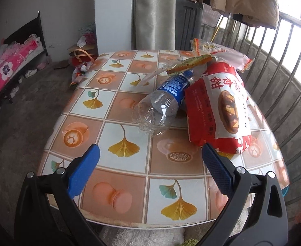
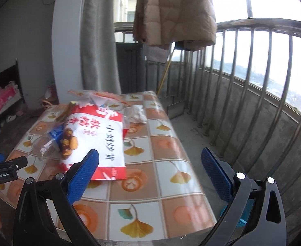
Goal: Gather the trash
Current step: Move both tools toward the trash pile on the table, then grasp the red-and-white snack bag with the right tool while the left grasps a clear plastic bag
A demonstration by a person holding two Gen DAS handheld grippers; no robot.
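With both sets of fingers spread wide and holding nothing, I judge the approach direction first. The crushed plastic bottle (image 1: 160,104) lies on the bench (image 1: 121,176) straight ahead of my left gripper (image 1: 150,160), its long axis running away and to the right, base end nearest. The red snack bag (image 1: 216,110) touches it on the right. From my right gripper (image 2: 150,164), that bag sits ahead-left, so the left fingers are nearer the bottle.
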